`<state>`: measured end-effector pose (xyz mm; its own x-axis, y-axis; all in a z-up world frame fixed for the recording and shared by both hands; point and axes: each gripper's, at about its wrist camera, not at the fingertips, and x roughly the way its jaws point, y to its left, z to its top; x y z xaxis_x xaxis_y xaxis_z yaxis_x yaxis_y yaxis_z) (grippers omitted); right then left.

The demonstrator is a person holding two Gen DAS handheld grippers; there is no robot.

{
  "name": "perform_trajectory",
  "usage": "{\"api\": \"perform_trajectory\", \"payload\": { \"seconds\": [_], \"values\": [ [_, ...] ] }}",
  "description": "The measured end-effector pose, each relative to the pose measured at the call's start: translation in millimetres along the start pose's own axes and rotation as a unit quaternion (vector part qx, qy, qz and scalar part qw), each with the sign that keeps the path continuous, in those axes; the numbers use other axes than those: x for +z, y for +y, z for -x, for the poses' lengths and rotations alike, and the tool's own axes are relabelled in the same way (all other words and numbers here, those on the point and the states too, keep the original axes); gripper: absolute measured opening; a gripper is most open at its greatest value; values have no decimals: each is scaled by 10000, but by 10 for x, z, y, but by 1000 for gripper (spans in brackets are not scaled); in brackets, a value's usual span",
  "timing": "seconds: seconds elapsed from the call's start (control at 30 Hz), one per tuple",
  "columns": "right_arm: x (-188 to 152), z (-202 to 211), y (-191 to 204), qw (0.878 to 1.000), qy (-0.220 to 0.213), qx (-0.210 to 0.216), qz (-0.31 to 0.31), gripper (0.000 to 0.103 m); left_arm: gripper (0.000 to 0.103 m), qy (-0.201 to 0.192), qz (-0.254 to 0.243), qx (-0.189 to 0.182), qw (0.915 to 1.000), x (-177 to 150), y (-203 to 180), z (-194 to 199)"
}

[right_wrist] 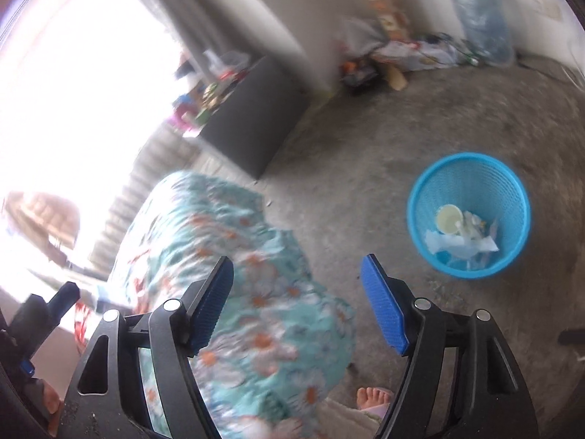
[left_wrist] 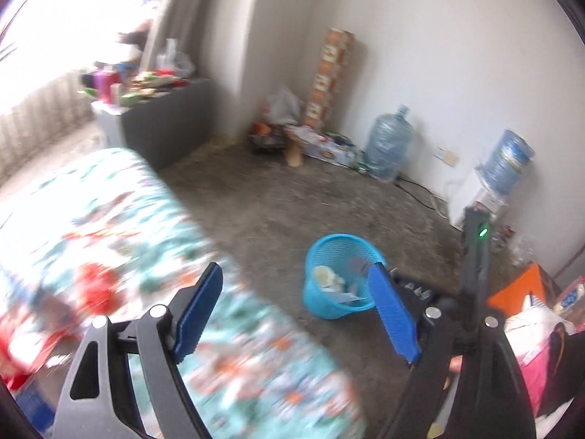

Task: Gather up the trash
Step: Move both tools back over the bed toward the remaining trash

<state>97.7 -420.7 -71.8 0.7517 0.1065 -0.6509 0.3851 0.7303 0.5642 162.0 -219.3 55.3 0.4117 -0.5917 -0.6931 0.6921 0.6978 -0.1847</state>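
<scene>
A blue mesh trash basket [left_wrist: 338, 256] stands on the concrete floor, holding a paper cup [right_wrist: 449, 218] and crumpled wrappers [right_wrist: 460, 243]; it also shows in the right wrist view [right_wrist: 519, 219]. My left gripper [left_wrist: 296, 285] is open and empty, held above the edge of a floral-covered bed [left_wrist: 120, 219], with the basket just behind its right finger. My right gripper [right_wrist: 296, 274] is open and empty, above the bed corner [right_wrist: 256, 292], with the basket ahead to the right. Red packaging [left_wrist: 22, 333] lies blurred on the bed at lower left.
A dark cabinet [left_wrist: 164, 120] with clutter on top stands by the window. Bags, boxes and a tall carton [left_wrist: 329, 77] fill the corner. Two water jugs [left_wrist: 389, 142] and a dispenser [left_wrist: 475, 197] line the wall. A bare foot [right_wrist: 373, 398] is on the floor. The other handle [left_wrist: 477, 256] rises at right.
</scene>
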Motion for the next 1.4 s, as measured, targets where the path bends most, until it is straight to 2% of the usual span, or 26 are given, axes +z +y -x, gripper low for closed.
{"api": "perform_trajectory", "payload": {
  "seconds": [0.2, 0.37, 0.57, 0.93, 1.4],
  "values": [
    [-202, 86, 581, 9964, 47, 310, 785, 79, 82, -339, 382, 653, 9966, -425, 466, 639],
    [-380, 57, 941, 9924, 244, 534, 1081, 79, 83, -393, 567, 1055, 9920, -689, 714, 989],
    [-532, 36, 1139, 9876, 504, 757, 1279, 79, 84, -569, 797, 1383, 9855, -852, 936, 1321],
    [-592, 92, 1280, 9852, 550, 826, 1399, 79, 86, -670, 930, 1615, 9802, -867, 1059, 1468],
    [-599, 56, 1271, 9861, 579, 840, 1315, 79, 86, -601, 867, 1615, 9812, -819, 1016, 1368]
  ]
}}
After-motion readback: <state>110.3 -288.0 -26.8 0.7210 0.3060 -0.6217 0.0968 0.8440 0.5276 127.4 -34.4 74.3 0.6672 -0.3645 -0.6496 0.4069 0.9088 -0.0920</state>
